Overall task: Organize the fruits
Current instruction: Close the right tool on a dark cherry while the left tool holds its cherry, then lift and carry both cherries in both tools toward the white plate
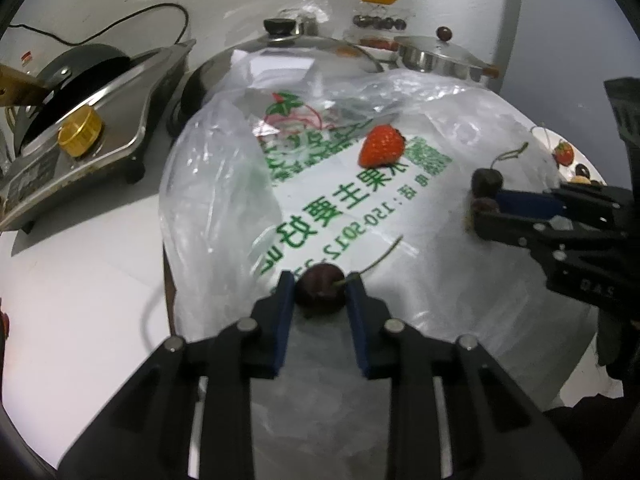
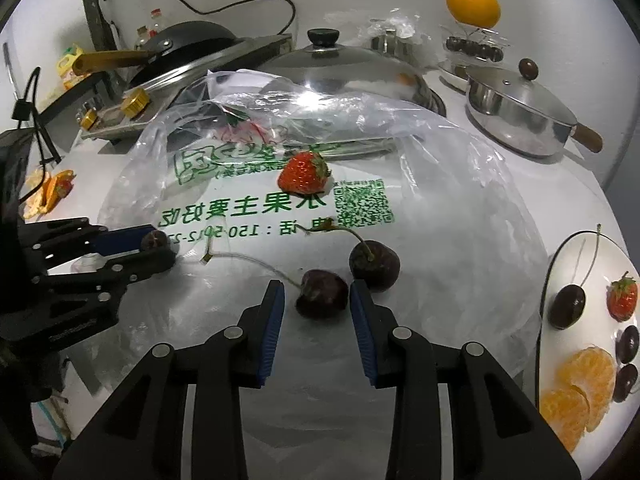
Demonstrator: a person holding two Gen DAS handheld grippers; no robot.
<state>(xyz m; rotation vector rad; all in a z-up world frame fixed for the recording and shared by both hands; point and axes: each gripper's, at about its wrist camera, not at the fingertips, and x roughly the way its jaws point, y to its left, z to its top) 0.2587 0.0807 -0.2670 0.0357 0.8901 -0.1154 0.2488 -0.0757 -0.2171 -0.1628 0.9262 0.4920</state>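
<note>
A clear plastic bag (image 1: 400,216) with green print lies flat on the white counter. On it sit a strawberry (image 1: 381,146), also in the right wrist view (image 2: 303,174), and dark cherries. My left gripper (image 1: 321,286) is shut on one cherry (image 1: 320,290); it shows at the left of the right wrist view (image 2: 154,246). My right gripper (image 2: 318,294) is open, its pads either side of a second cherry (image 2: 321,294). A third cherry (image 2: 375,266) lies just beyond its right pad. A white plate (image 2: 576,264) at right holds cherries, a strawberry and orange segments.
A wok under a steel lid (image 2: 340,68), a small lidded pan (image 2: 516,108) and a gas stove with a black pan (image 1: 80,120) stand behind the bag. A whole orange (image 2: 473,4) sits on a stand at the back. Orange peel (image 2: 50,192) lies at left.
</note>
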